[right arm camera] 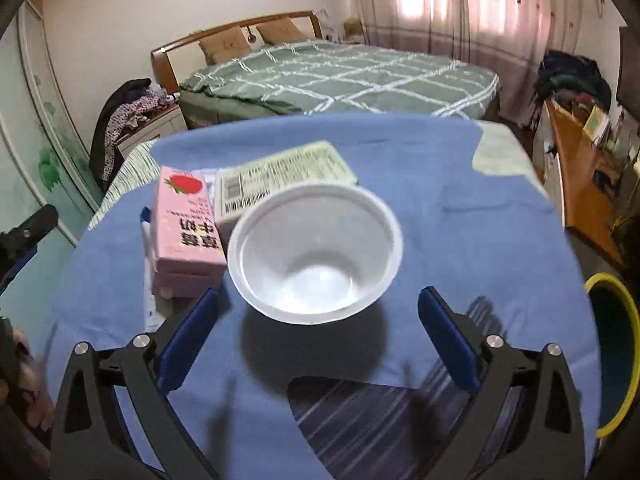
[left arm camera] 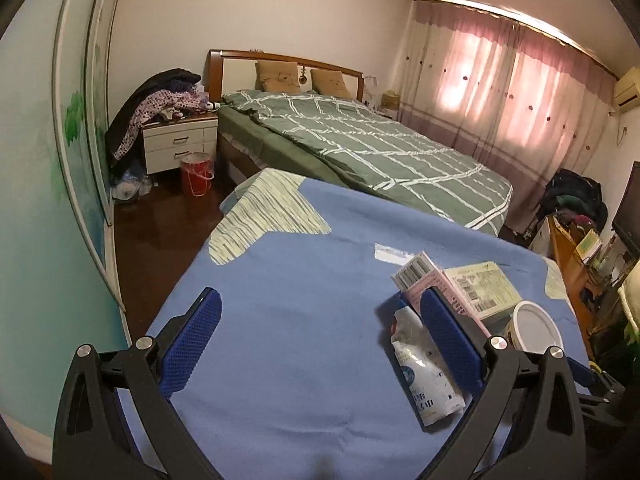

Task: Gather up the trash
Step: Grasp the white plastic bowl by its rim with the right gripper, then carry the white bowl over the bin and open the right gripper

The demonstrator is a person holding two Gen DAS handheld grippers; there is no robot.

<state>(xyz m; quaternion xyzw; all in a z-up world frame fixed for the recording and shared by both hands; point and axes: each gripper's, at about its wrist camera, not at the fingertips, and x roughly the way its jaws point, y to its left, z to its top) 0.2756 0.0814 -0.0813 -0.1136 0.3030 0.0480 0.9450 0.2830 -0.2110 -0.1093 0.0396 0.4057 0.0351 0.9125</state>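
Beside table (right arm camera: 500,240), right-view-only yellow-rimmed bin (right arm camera: 612,352).

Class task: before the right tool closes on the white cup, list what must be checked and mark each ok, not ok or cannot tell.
1. Right tool open: ok, pads wide apart.
2. Cup lined up between the pads: ok, centred just ahead of them.
3. Cup empty: ok, bare white bottom shows.
4. Room beside the cup: not ok, the pink carton and flat box sit close on its left and back.
5. Bin within reach: cannot tell, only its yellow rim shows at the table edge.
6. Left tool clear of the cup: ok, it is open near the pouch.
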